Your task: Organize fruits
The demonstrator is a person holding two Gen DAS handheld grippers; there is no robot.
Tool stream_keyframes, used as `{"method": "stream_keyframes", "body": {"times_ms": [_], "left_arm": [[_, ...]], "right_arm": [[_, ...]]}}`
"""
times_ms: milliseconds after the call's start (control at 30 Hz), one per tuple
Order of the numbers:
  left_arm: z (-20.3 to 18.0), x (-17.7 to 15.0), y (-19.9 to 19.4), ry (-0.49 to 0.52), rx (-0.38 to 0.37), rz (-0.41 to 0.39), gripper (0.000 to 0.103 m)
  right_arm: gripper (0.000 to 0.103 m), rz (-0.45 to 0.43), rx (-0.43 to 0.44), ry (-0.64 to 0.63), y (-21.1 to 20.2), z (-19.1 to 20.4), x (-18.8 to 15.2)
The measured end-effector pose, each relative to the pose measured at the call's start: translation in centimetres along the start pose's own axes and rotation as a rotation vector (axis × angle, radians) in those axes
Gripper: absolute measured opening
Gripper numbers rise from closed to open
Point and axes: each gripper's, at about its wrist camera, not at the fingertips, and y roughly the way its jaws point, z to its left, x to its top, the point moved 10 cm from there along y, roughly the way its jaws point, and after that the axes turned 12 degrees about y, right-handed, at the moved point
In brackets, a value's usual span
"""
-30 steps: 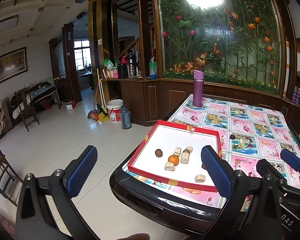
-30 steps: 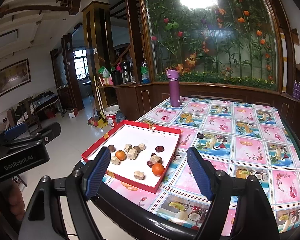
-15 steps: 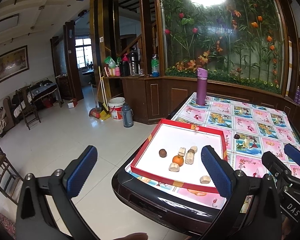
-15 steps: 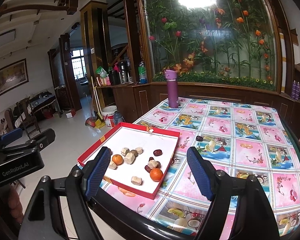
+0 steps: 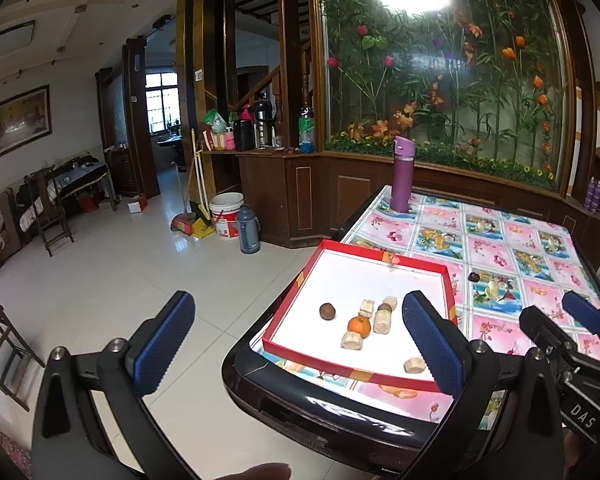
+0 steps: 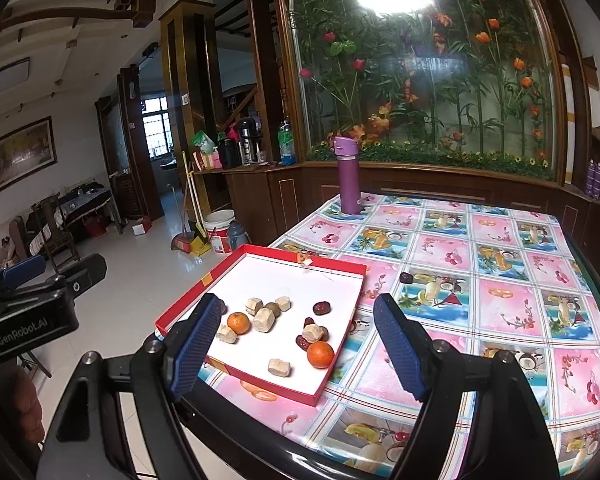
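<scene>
Now both tongs hang before the desk (image 6: 500,240) edge with fingers spread wide, the left tongs (image 5: 296,344) and the right tongs (image 6: 296,344) gripping nothing. On the desk's near corner lies a red tray (image 6: 342,364) holding two oranges (image 6: 320,354), pale chunks and dark dates. One date (image 6: 405,278) lies on the cloth beside the tray. A purple bottle (image 6: 348,176) stands upright at the far edge.

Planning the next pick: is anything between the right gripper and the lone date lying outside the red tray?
Nothing visible blocks it. The date lies alone on the bare tablecloth, right of the red tray, ahead of the open right gripper.
</scene>
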Motion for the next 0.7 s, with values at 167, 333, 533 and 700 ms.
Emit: {"method": "stream_keyframes", "body": {"times_ms": [167,333,533,700], "left_arm": [[0.2,0.3,0.5,-0.009,-0.022,-0.014,0.103],[0.4,0.9,1.3,-0.011,-0.022,-0.03,0.103],[0.8,1.1,3.2,-0.027,-0.027,-0.014,0.103],[0.7,1.4,4.4,-0.014,-0.033,-0.012,0.103]], "right_arm": [[0.079,0.006,-0.003,-0.016,0.7,0.6,-0.2],[0.078,0.021,-0.009,-0.026,1.5,0.9,-0.6],[0.078,0.04,-0.024,-0.031,3.0,0.9,-0.8],[0.078,0.045,-0.042,-0.038,4.3,1.0,-0.6]]}}
